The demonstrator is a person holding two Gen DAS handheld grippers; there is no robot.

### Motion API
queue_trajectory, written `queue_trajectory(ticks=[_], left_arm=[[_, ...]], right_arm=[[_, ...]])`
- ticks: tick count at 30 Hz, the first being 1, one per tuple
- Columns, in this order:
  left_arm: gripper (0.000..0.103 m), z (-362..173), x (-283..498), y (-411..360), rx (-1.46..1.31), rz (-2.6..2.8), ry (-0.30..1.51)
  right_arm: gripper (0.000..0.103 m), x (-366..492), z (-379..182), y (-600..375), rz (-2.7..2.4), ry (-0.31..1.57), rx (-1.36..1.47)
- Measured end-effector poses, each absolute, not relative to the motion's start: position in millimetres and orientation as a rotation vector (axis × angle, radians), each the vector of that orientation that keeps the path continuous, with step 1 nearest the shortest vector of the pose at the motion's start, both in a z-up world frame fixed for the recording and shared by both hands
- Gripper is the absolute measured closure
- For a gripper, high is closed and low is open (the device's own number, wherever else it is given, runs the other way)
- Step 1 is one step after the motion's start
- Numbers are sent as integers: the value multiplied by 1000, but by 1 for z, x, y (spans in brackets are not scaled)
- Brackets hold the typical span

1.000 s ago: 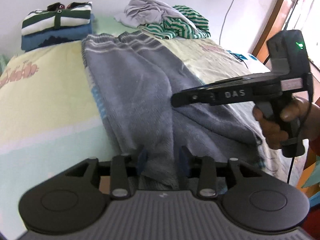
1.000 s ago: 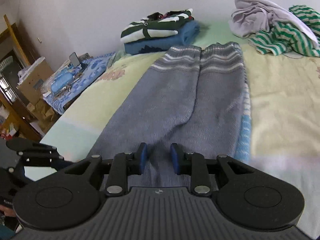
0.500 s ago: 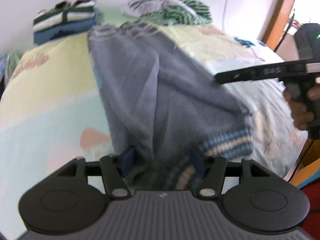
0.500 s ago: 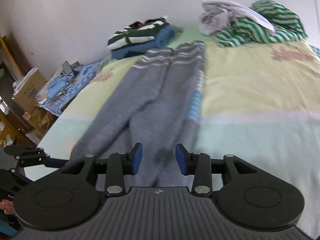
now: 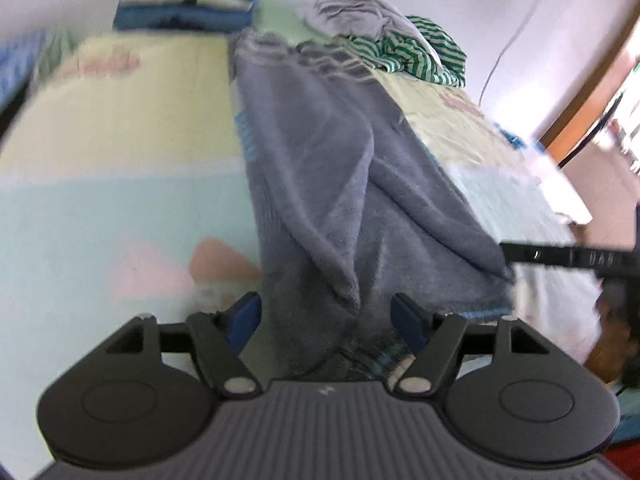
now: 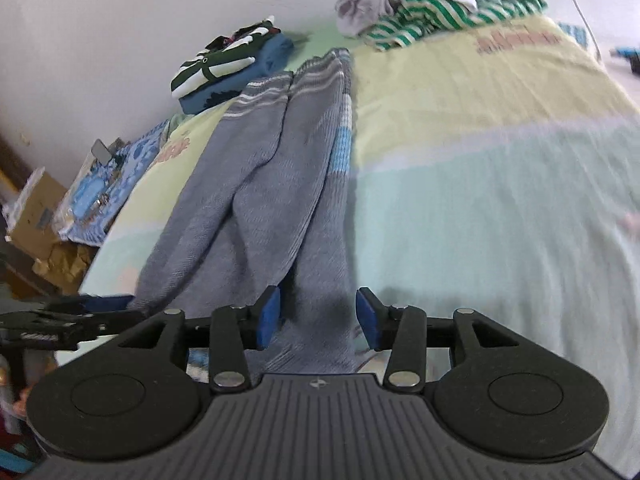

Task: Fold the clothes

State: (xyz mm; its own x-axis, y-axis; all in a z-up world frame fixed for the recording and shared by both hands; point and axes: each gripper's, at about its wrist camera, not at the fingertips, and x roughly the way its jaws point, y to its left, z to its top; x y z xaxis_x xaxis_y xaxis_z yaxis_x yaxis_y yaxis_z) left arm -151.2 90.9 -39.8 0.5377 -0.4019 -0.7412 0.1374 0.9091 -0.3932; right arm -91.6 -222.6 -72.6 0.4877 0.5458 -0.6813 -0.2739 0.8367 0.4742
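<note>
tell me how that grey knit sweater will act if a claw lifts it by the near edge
Probably floppy: the grey knit sweater already lies in soft creases and folds along its length. It looks thick and fuzzy, so likely heavy enough to sag and trail on the bed. The fuzzy surface should grip rather than slip between the blue pads.

A plain white wall [image 6: 160, 8] backs the bed [image 6: 500, 168], whose sheet runs pale yellow by the wall and mint toward the near edge, while a wooden door frame [image 5: 588, 92] glows with daylight at one side and cardboard boxes [image 6: 36, 208] crowd the floor at the other.
</note>
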Motion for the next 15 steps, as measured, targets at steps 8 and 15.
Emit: queue_trajectory(ticks=[8, 15], left_arm=[[19, -43, -153, 92, -254, -453, 965], [17, -45, -154, 80, -142, -500, 935]], right_arm=[[52, -119, -73, -217, 431, 959, 356], [43, -142, -68, -187, 387, 886, 265]])
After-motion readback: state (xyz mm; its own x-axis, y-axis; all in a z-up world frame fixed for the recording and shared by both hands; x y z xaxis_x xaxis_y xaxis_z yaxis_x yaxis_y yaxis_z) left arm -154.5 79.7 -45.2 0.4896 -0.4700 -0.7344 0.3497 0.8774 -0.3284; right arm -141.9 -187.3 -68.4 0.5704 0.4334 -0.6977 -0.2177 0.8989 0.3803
